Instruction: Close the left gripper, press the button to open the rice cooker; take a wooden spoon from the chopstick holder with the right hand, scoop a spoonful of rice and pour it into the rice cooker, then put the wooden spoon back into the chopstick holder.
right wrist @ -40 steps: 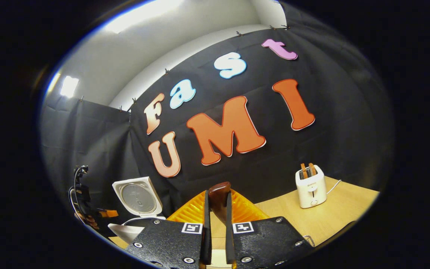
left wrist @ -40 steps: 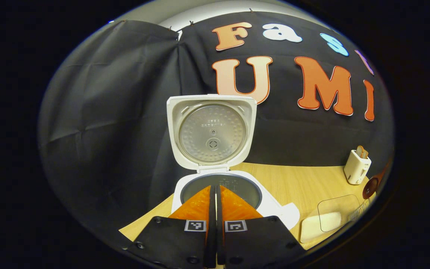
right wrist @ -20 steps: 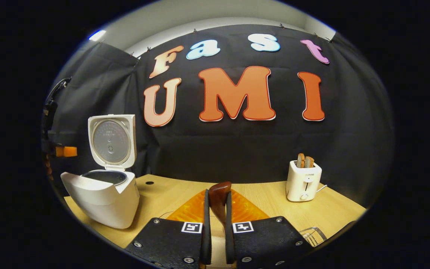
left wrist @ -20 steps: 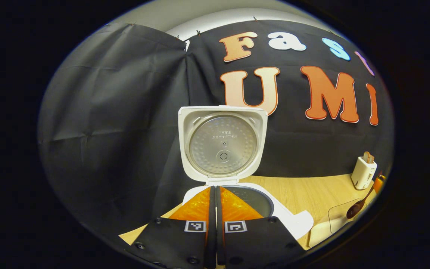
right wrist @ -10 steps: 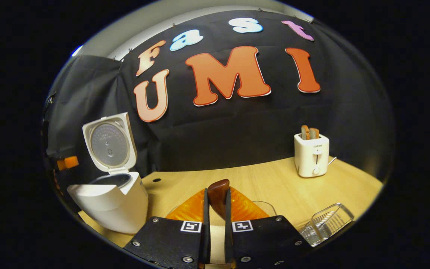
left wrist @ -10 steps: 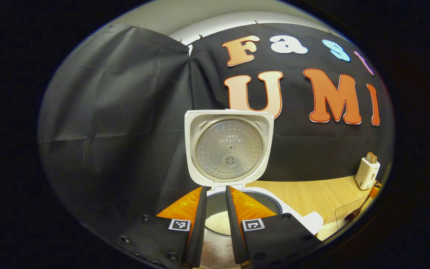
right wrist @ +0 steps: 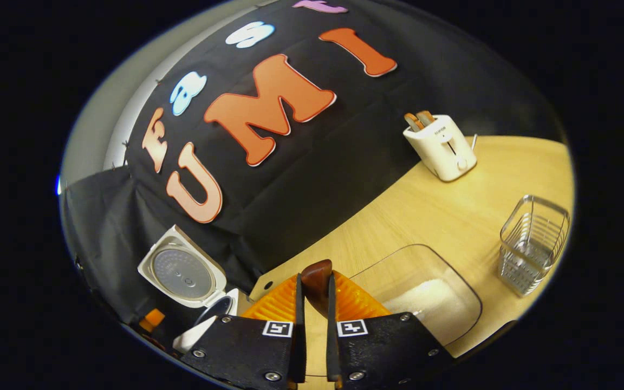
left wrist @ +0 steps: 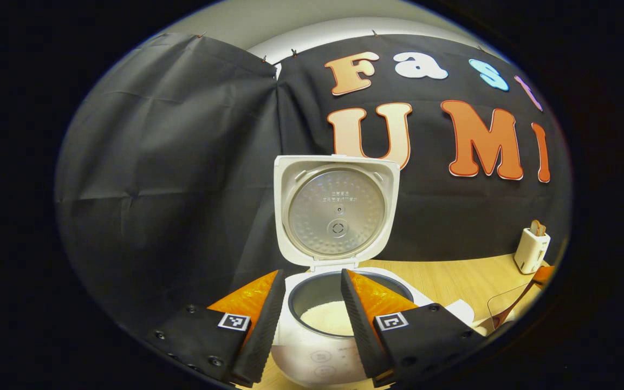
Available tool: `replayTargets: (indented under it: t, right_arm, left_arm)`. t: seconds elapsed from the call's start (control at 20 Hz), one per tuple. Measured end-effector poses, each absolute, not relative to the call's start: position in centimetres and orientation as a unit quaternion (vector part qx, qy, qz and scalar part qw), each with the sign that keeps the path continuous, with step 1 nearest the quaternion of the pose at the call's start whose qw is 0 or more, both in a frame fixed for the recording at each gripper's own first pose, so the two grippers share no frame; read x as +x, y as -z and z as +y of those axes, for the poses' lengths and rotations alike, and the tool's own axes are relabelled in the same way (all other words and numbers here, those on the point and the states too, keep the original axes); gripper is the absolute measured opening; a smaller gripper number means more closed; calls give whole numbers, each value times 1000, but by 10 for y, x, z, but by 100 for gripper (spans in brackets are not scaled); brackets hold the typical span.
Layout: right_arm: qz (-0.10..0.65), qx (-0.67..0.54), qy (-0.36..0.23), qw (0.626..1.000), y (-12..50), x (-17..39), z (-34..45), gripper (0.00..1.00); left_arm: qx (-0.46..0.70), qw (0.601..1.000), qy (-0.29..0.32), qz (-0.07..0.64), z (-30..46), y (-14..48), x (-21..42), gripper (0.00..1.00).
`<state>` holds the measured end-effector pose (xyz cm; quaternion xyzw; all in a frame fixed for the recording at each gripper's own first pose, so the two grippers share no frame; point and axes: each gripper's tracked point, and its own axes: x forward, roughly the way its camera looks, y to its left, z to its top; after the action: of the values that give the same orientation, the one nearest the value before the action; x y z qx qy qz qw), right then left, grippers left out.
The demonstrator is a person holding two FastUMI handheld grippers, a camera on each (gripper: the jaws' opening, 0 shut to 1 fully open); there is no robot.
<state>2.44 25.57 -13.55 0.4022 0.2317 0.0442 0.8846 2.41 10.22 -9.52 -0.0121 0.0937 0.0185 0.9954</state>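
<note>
Left gripper [left wrist: 306, 319] spread wide, nothing between its fingers, framing the open white rice cooker [left wrist: 336, 330], lid upright, white rice in its pot. Right gripper [right wrist: 312, 309] clenched on the dark brown wooden spoon [right wrist: 316, 284], above the clear rectangular rice container [right wrist: 426, 303]. Wire chopstick holder [right wrist: 531, 244] farther right on the light wooden table [right wrist: 453, 211], white toaster [right wrist: 442, 146] beyond.
</note>
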Motion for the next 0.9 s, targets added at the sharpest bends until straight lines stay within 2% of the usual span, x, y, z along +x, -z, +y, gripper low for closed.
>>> replayTargets:
  t: [0.45,0.75,0.9]
  right_arm:
    - [276,584,4,764,166,32,230,15]
    - [246,649,10,719,147,38,201,15]
    - [226,678,32,699,149,37,179,15]
  left_arm:
    - [-12,996,-23,85,111,90,17,70]
    - [-10,996,-30,83,110,87,16,70]
    - [-13,996,-26,84,104,87,17,70]
